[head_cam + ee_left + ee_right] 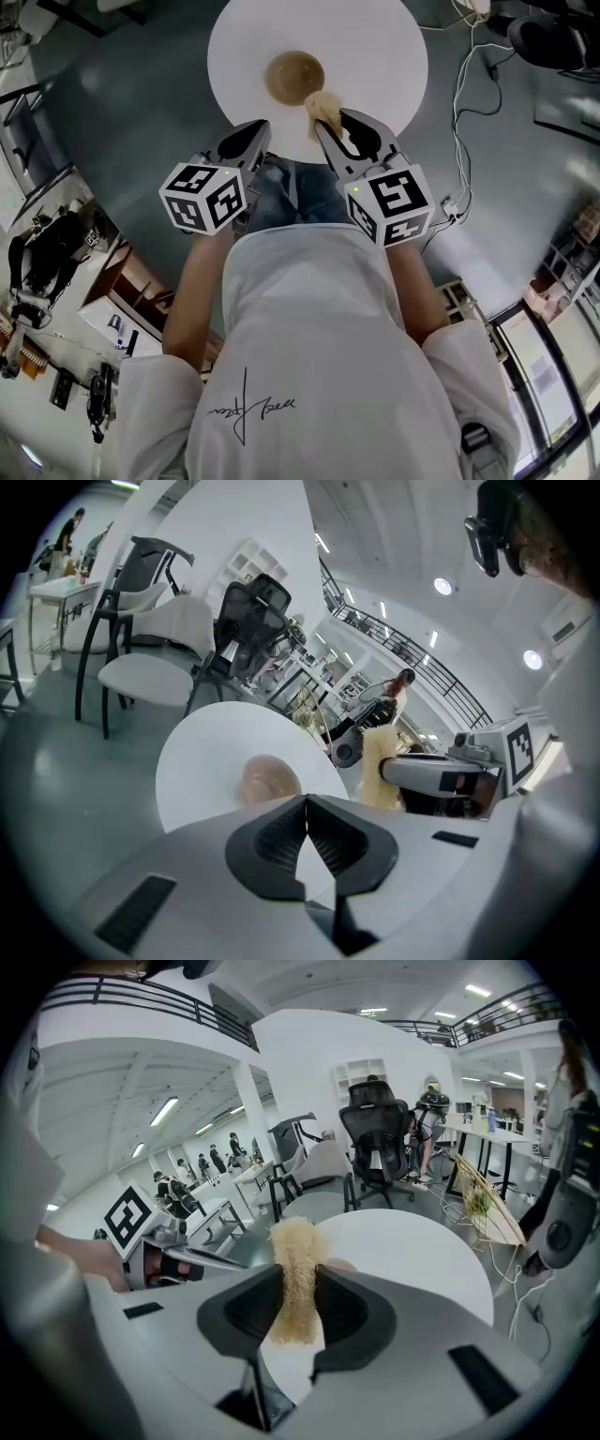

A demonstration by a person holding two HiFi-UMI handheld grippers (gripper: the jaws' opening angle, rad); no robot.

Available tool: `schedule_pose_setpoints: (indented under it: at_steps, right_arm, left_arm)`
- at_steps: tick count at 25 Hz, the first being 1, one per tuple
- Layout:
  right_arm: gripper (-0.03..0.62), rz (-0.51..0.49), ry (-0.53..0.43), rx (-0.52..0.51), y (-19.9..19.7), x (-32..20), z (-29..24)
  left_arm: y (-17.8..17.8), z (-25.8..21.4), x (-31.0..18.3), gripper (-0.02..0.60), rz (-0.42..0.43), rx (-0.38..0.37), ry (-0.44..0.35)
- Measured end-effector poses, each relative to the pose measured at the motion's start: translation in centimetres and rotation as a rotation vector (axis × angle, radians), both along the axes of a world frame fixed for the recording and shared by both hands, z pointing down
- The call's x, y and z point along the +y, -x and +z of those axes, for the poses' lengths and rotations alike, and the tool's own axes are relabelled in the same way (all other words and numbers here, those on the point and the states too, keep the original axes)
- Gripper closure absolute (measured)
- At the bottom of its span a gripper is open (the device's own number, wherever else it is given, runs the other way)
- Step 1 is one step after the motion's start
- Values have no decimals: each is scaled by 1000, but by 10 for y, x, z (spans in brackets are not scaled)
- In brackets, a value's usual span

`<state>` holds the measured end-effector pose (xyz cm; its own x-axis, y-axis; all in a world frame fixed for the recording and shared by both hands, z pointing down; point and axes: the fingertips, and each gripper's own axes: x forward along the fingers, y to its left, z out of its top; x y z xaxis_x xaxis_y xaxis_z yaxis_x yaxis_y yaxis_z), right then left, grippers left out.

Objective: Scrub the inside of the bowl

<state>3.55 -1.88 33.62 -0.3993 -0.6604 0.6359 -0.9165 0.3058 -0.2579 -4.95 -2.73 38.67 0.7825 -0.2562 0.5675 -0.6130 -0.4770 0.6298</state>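
Right gripper point(334, 122) tilts downward, jaws clamping scrubber point(323, 106) near bowl point(294, 78).

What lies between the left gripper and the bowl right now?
Only bare white table, shown in the head view, separates the left gripper and the bowl. The scrubber is clamped in the right gripper.

shirt point(319, 375) white, black script | jeans point(281, 202) blue | marker cubes point(203, 197) black-white

Head camera looks steeply down past the person's chest onto a round table point(375, 56). Cameras on the left gripper point(255, 133) and right gripper point(339, 131) look closely along their jaws across that same table and bowl point(294, 77).
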Motion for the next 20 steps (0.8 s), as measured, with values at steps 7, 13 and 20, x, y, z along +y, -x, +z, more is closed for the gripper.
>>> schedule_pose_setpoints:
  at_steps: [7, 13, 20]
  right_arm:
    - [479, -23, 10, -10, -6, -8, 7]
    - [480, -36, 21, -19, -8, -10, 12]
    - [479, -36, 31, -23, -14, -14, 20]
  left_arm:
    - [-7, 12, -8, 575, -38, 1, 47]
    - [-2, 25, -12, 575, -85, -40, 51]
    - [-1, 39, -12, 575, -133, -30, 78]
